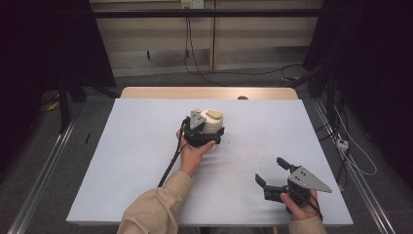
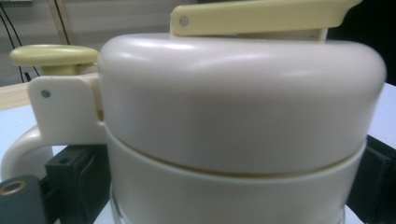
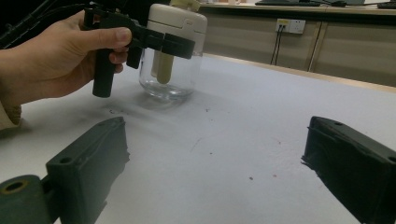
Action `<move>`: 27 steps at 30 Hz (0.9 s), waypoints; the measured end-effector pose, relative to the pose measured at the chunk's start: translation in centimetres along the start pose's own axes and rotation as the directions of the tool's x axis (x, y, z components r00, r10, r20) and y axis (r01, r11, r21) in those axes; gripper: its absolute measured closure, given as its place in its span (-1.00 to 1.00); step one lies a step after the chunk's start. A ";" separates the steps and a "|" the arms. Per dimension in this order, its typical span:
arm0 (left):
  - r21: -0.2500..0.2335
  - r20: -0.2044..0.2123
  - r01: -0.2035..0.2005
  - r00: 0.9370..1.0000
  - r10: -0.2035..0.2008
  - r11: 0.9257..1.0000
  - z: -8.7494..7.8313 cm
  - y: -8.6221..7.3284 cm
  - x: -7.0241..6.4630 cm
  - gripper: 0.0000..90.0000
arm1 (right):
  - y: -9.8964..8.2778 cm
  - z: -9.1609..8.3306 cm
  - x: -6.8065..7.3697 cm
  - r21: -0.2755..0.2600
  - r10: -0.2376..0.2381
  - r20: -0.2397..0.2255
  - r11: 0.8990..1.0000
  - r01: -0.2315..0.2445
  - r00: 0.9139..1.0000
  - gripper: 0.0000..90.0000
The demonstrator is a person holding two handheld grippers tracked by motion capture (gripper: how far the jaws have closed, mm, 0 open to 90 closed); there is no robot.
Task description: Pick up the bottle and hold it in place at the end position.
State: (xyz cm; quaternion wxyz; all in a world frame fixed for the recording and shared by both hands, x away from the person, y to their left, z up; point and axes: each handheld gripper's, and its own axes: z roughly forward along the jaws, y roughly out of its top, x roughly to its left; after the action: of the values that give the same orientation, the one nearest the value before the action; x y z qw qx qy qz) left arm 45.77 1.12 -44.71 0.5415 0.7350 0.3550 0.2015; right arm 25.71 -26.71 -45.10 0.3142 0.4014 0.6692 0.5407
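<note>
Sleeve: tan sleeve (image 1: 155,207) enters at 6 o'clock of the high view, nearest the camera, and runs up toward the middle of the table.
Left hand: hand (image 1: 194,155) sits above the sleeve, wrapped on the grip of its tool; in the right gripper view it shows at 10 o'clock.
Left gripper: left gripper (image 1: 207,130) is clamped on the jug, one black jaw on either side of the cream collar, as the left gripper view shows at 8 o'clock and 4 o'clock.
Cable: black cable (image 1: 169,165) trails from that gripper down toward 7 o'clock.
Jug: jug (image 1: 212,122) stands upright just left of the table's centre, cream lid on top, clear glass body (image 3: 168,79) below resting on the cloth.
Lid parts: pale yellow lever (image 2: 261,17) lies across the top at 12 o'clock; a round yellow button (image 2: 53,55) sits at 9 o'clock over the handle (image 2: 28,149).
Inside the jug: a pale tube seems to hang down in the glass, though the gripper partly hides it.
Table: table (image 1: 136,161) carries a pale blue-grey cover with small dark specks.
Right gripper: right gripper (image 1: 272,170) lies at 4 o'clock, well apart from the jug, jaws spread wide with nothing between them.
Right hand: hand (image 1: 302,204) holds it at the near edge.
</note>
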 end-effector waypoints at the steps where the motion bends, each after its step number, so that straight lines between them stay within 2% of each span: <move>1: -0.003 -0.001 -0.004 1.000 0.004 1.000 0.0 0.0 0.0 -0.88 | 0.0 0.0 0.0 0.000 0.001 0.000 1.000 -0.001 1.000 -0.88; 13: -0.018 0.000 -0.001 1.000 0.001 1.000 0.4 0.0 -0.4 -0.88 | 0.0 0.0 0.0 -0.001 0.001 -0.002 1.000 -0.001 1.000 -0.88; 22: -0.008 -0.004 -0.043 0.999 0.043 0.999 0.3 -0.2 -0.7 -0.88 | 0.0 0.0 0.0 0.002 0.002 -0.006 1.000 -0.002 1.000 -0.88; 27: -0.005 -0.002 -0.038 0.999 0.038 0.999 0.0 -0.4 -0.7 -0.88 | 0.0 0.1 0.1 0.004 0.000 -0.007 1.000 0.000 1.000 -0.88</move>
State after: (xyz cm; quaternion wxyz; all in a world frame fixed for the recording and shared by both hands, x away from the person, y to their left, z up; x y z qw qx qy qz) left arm 45.17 0.63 -45.03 0.5391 0.7399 0.3412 0.2132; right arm 25.70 -26.57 -45.13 0.3109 0.4000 0.6714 0.5409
